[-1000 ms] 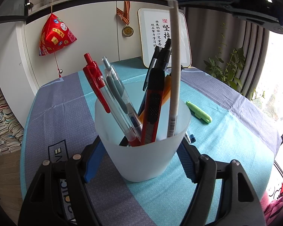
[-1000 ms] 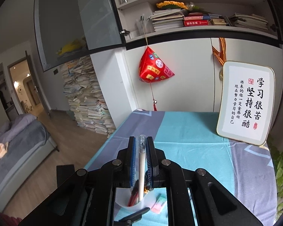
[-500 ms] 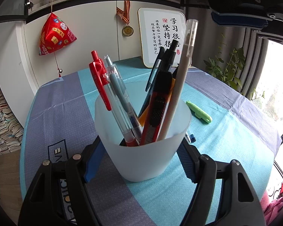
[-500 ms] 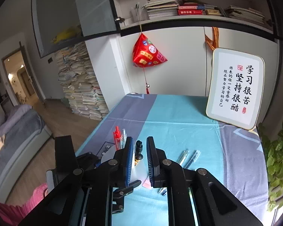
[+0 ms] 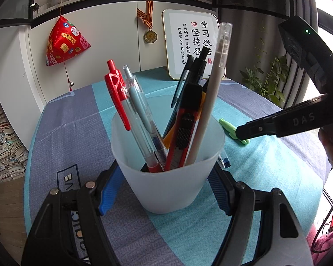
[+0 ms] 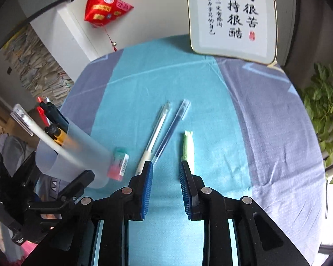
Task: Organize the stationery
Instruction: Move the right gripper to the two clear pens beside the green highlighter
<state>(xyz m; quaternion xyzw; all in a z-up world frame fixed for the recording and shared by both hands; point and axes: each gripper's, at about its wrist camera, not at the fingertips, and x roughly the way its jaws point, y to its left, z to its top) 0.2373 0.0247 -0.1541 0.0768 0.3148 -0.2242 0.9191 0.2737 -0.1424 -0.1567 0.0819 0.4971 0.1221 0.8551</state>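
My left gripper (image 5: 166, 177) is shut on a frosted white cup (image 5: 168, 177) that stands on the tablecloth. The cup holds several pens, a red utility knife (image 5: 182, 137) and a white pen (image 5: 208, 106) that leans right. My right gripper (image 6: 166, 177) points down at the table, its jaws opening with nothing between them. Just past its tips lie a white pen (image 6: 154, 133), a clear blue pen (image 6: 171, 130) and a green pen (image 6: 187, 148). A pink and green eraser (image 6: 118, 164) lies beside the cup (image 6: 75, 155). The right gripper's arm (image 5: 277, 126) shows at the right of the left wrist view.
A framed calligraphy board (image 6: 233, 17) leans at the table's far edge. A red hanging ornament (image 5: 64, 42) and a medal (image 5: 150, 36) hang on the cabinet. A leafy plant (image 6: 326, 115) stands off the table's right edge. Stacks of paper (image 5: 2, 133) sit on the floor at left.
The right gripper let go of the white pen into the cup, opened, then dropped and tilted down towards the pens lying on the table. The left gripper and cup stayed still.
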